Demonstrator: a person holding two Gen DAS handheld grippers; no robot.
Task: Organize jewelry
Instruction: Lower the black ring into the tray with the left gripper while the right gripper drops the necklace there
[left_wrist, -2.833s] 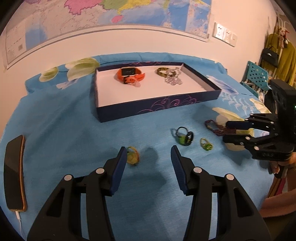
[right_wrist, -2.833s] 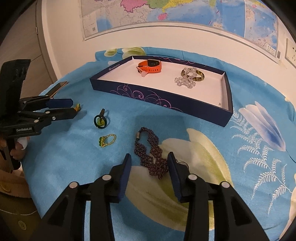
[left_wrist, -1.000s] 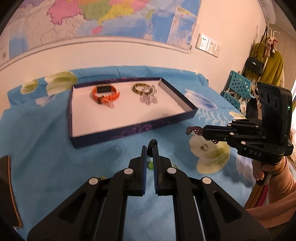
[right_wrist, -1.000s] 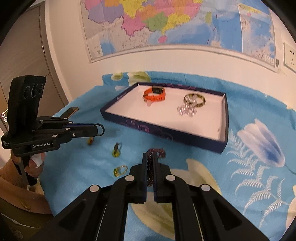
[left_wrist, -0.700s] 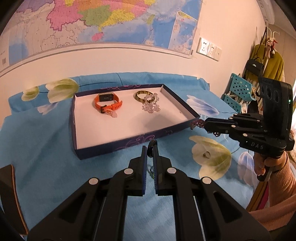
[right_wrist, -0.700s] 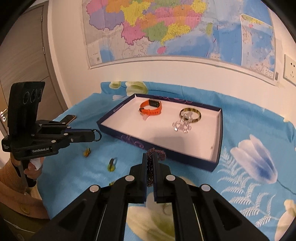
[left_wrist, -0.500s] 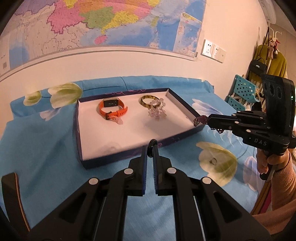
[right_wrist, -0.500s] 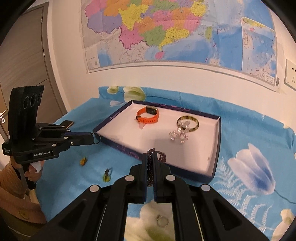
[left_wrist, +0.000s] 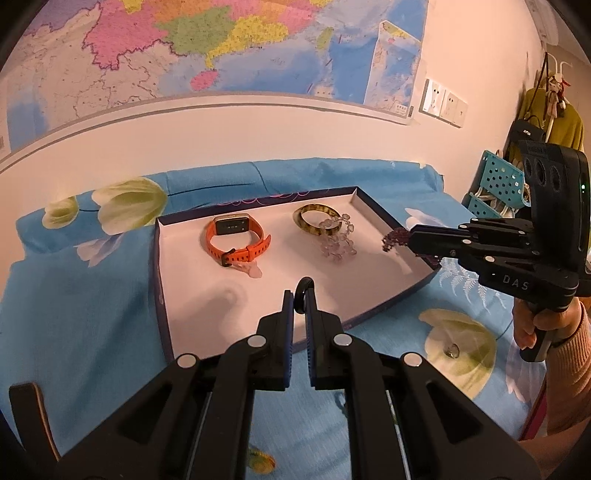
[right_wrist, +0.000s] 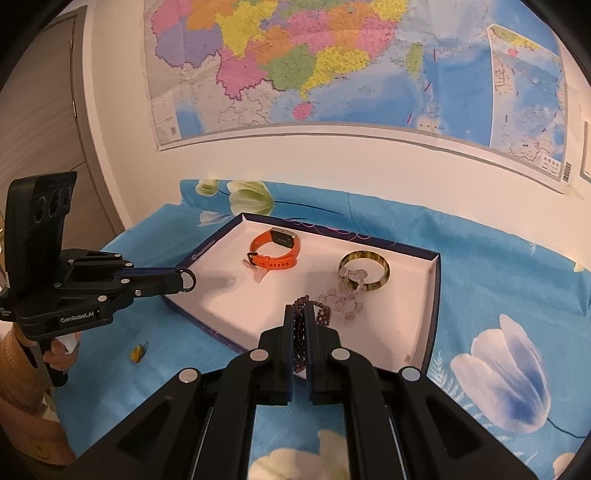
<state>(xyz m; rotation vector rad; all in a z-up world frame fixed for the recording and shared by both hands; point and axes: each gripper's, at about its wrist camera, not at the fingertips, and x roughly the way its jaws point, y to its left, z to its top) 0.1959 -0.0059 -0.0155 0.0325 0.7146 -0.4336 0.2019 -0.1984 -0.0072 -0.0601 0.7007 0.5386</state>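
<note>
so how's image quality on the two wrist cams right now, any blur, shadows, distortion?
Left wrist view: strong fisheye, black corners, wall trim bowed; warm light; soft shadow on the tray floor; dark ring in the left gripper sharp. Right wrist view: same curvature; beaded bracelet in the right gripper slightly soft; left gripper's shadow falls beside the orange watch.

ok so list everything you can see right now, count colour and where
tray: 1, dark blue with white floor, on the cloth
watch: 1, orange, in tray, left part
bangle: 1, olive, in tray, right part
clear bead bracelet: 1, overlapping the bangle
small rings: 2, yellow-green and silvery, on the cloth
cloth: 1, blue floral
map: 1, on wall
left hand-held gripper: shut on a dark ring
right hand-held gripper: shut on a purple bead bracelet
</note>
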